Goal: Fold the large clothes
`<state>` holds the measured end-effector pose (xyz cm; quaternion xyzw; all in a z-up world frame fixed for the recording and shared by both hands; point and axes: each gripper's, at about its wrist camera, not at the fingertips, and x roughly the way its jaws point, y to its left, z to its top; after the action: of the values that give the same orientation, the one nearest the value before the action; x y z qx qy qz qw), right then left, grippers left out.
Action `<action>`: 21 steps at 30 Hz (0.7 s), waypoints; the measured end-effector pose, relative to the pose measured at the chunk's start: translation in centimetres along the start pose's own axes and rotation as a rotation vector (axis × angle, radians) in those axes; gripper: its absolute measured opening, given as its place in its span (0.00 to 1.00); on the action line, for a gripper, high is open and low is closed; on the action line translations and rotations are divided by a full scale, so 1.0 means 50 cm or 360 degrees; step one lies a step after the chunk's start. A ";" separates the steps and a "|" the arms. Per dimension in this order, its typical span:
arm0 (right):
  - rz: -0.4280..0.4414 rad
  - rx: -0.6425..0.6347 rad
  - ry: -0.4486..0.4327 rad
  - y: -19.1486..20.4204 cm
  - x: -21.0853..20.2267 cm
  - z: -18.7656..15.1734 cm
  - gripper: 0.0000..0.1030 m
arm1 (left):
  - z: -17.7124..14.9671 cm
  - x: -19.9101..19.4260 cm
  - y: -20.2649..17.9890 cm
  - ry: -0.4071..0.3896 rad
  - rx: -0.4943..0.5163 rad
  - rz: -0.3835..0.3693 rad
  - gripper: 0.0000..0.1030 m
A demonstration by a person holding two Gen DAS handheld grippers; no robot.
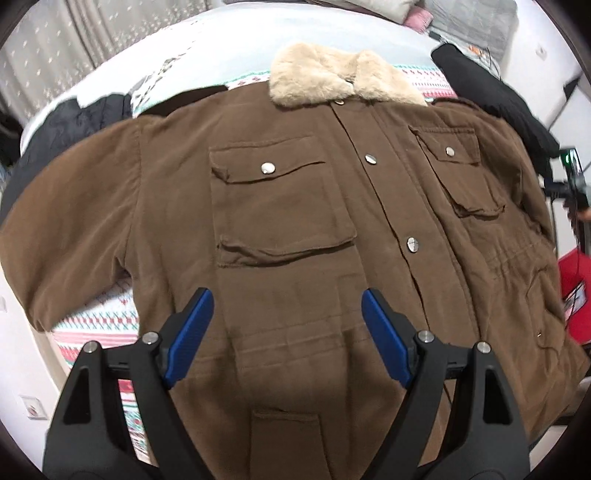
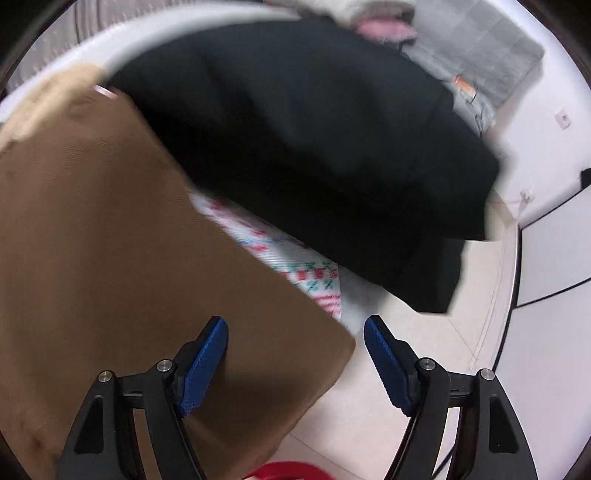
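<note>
A large brown jacket with a beige fur collar lies front up on a bed, snaps closed, its left sleeve spread out. My left gripper is open and empty above the jacket's lower front. In the blurred right wrist view the jacket's right sleeve hangs over the bed edge. My right gripper is open, its fingertips straddling the sleeve's cuff corner without gripping it.
A patterned bedspread covers the bed. A black garment lies right of the jacket, also in the left wrist view. Another dark garment lies at the left. Pillows sit at the back. A red object stands on the floor.
</note>
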<state>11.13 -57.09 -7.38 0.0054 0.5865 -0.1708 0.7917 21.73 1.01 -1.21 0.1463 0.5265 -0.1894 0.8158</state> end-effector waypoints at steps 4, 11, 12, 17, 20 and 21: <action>0.0336 0.0299 -0.0047 -0.076 0.047 0.007 0.84 | 0.028 0.014 -0.032 -0.0001 0.0074 0.0036 0.80; 0.0136 0.0114 -0.0172 -0.002 -0.027 -0.048 0.08 | 0.113 0.068 -0.165 -0.0019 0.0112 -0.0236 0.80; 0.0044 0.0061 -0.0193 0.011 -0.046 -0.053 0.07 | 0.130 0.076 -0.190 -0.0035 0.0122 -0.0285 0.80; -0.0564 -0.0168 -0.0660 0.123 -0.258 -0.076 0.06 | 0.234 0.103 -0.312 -0.0189 0.0142 -0.0522 0.71; -0.0966 -0.0300 -0.0840 0.191 -0.367 -0.059 0.06 | 0.304 0.142 -0.370 -0.0265 0.0045 -0.0753 0.60; -0.0976 -0.0268 -0.0823 0.187 -0.377 -0.043 0.06 | 0.324 0.177 -0.395 -0.0241 -0.0004 -0.0847 0.59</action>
<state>6.96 -42.86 7.68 -0.2777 0.3544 -0.3461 0.8231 28.91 -24.93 -3.58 -0.0127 0.4841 -0.4068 0.7746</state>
